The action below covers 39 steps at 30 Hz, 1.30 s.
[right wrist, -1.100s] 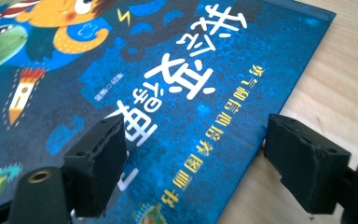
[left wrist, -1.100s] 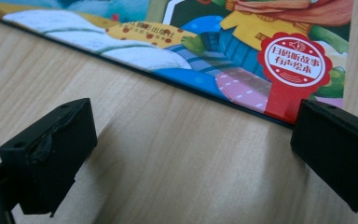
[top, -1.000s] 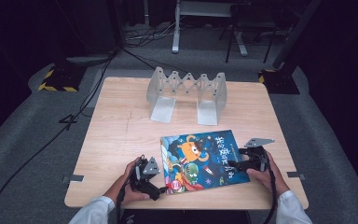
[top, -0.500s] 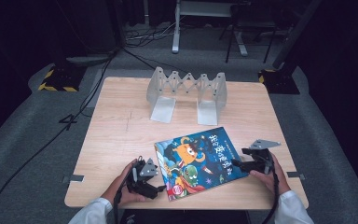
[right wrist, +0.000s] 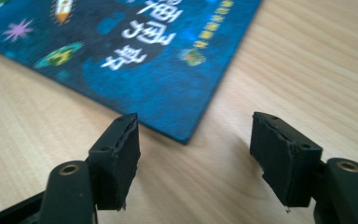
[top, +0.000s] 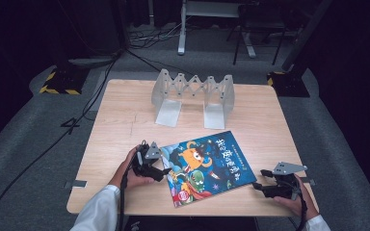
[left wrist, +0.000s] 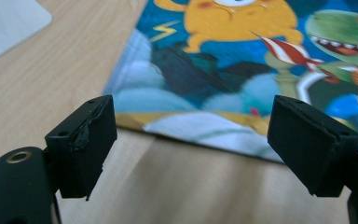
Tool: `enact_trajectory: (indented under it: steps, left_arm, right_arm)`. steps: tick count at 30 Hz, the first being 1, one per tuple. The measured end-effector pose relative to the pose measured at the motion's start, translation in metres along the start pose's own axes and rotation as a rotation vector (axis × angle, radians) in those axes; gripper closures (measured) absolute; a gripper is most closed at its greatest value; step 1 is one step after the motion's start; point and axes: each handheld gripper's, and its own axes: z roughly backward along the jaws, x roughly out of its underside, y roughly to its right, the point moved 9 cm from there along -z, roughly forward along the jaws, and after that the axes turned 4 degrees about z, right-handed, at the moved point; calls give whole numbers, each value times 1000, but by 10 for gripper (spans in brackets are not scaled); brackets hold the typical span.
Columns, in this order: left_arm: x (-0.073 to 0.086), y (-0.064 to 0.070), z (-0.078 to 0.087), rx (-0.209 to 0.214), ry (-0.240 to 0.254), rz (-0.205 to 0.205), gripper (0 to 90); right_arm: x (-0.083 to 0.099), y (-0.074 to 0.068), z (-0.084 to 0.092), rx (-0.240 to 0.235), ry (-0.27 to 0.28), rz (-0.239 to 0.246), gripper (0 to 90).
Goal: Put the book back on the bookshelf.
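Note:
A blue children's picture book (top: pixel 206 166) lies flat on the wooden table (top: pixel 115 125), cover up, with an orange monster and white characters on it. My left gripper (top: pixel 165 171) sits at the book's left edge, open, its jaws wide apart with the book's edge (left wrist: pixel 191 135) just ahead of them. My right gripper (top: pixel 257 186) rests near the book's right corner, open and empty; that corner (right wrist: pixel 186 137) lies a little ahead between its jaws. Neither gripper touches the book.
A grey folding book stand (top: pixel 192 96) with accordion ribs and two flat feet stands at the table's far middle. The table's front edge runs just below both hands. Cables and black stands lie on the grey floor beyond.
The book has slid and turned leftward on the table. My right gripper has drawn back off the book to the right; my left gripper stays at its left edge.

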Motion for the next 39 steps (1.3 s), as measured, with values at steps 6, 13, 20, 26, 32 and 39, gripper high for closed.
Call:
enact_trajectory:
  steps: [6, 13, 20, 26, 32, 39]
  left_arm:
    - [-13, -23, -23, 21, -3, 56, 152]
    - [-17, -14, -34, 195, -34, 86, 152]
    - [-13, -8, -29, 185, -46, 78, 133]
    - [-1, 1, -17, 189, -49, 70, 132]
    - [13, 11, -3, 189, -65, 68, 131]
    - [33, 23, 17, 179, -46, 84, 129]
  right_arm:
    - [-5, -3, -7, 14, 11, 7, 339]
    - [-8, -3, -11, 14, 17, 4, 284]
    - [-11, -5, -14, 14, 14, 18, 283]
    - [-19, -9, -23, 0, 13, 31, 277]
    - [-24, -8, -27, -3, 10, 31, 287]
    - [-35, -7, -38, -6, 1, 21, 274]
